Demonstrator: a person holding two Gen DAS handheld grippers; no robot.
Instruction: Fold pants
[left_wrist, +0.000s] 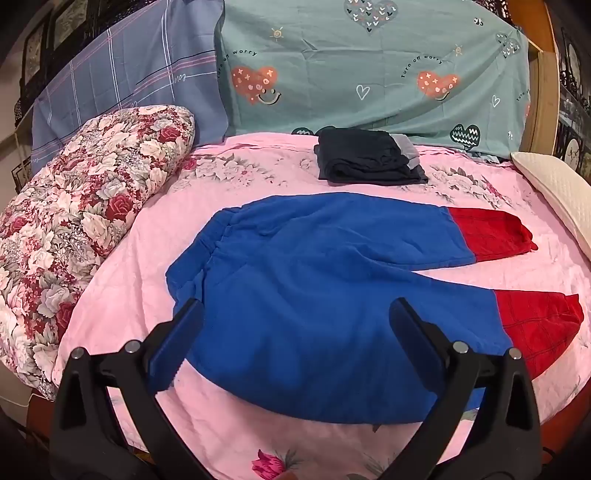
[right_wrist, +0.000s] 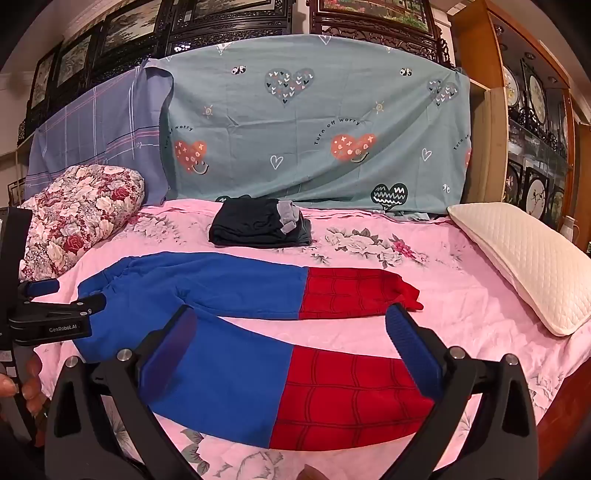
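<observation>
Pink floral bedspread (right_wrist: 461, 295) carries the blue-and-red fleece pants (left_wrist: 314, 277), spread flat and unfolded near its front edge. Left gripper (left_wrist: 295, 332) and right gripper (right_wrist: 291, 343) are held wide open, empty; folding is judged unstarted.

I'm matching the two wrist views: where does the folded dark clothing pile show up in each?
Left wrist: folded dark pile sits upper centre, beyond the blue and red pants.
Right wrist: pile sits left of centre, above the pants.
Shared landmark: the green heart-print sheet just behind it.
</observation>
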